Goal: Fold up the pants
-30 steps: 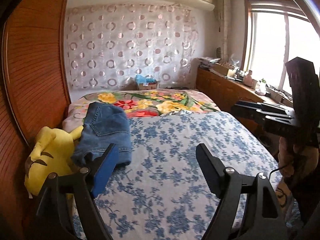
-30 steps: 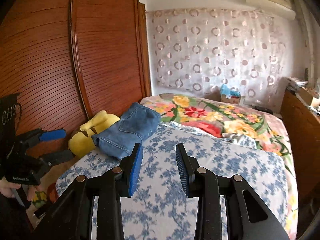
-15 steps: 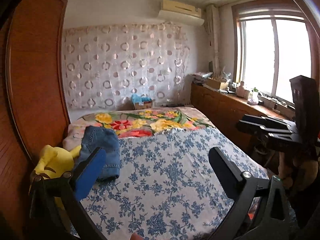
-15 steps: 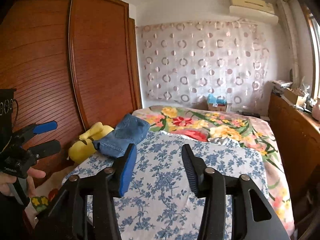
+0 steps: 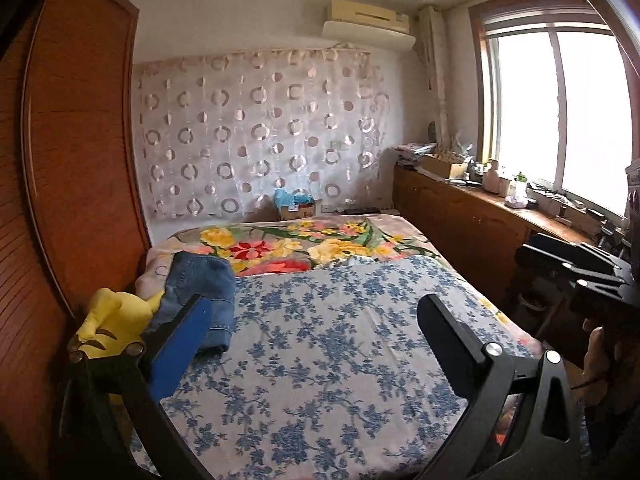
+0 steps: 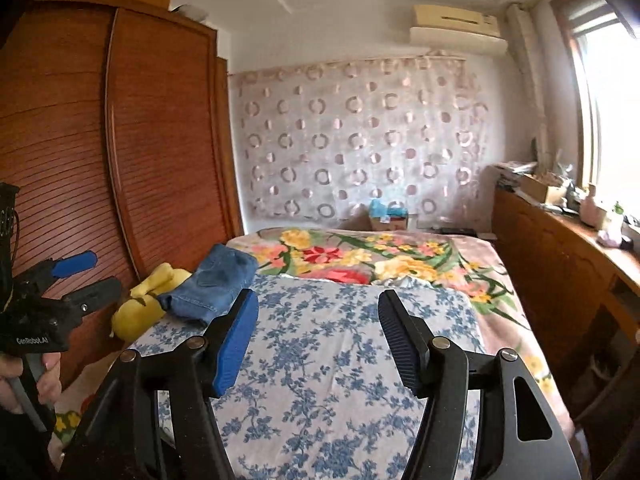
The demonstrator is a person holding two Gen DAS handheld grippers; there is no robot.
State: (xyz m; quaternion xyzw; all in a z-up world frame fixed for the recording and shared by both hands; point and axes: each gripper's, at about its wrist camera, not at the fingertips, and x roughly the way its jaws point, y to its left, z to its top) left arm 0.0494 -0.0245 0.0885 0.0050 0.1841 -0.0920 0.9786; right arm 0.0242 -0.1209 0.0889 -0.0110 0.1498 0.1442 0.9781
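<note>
Folded blue denim pants (image 5: 204, 284) lie at the left side of the bed (image 5: 320, 340), partly over a yellow plush toy (image 5: 112, 320). They also show in the right wrist view (image 6: 216, 284). My left gripper (image 5: 316, 316) is open and empty, held back from the bed's near end, well short of the pants. My right gripper (image 6: 316, 312) is open and empty, also back over the bed's near end. The left gripper shows from the side in the right wrist view (image 6: 88, 276), and the right gripper shows at the right edge of the left wrist view (image 5: 532, 252).
The bed has a blue floral sheet (image 6: 320, 360) in front and a bright flowered blanket (image 6: 360, 256) behind. A wooden wardrobe (image 6: 120, 160) stands on the left. A wooden cabinet (image 6: 560, 264) with clutter runs under the window on the right. A box (image 5: 296, 208) sits at the bed's head.
Both grippers have pulled back and tilted up from the bed, so the pants look smaller and farther. The right gripper's jaws have opened wider.
</note>
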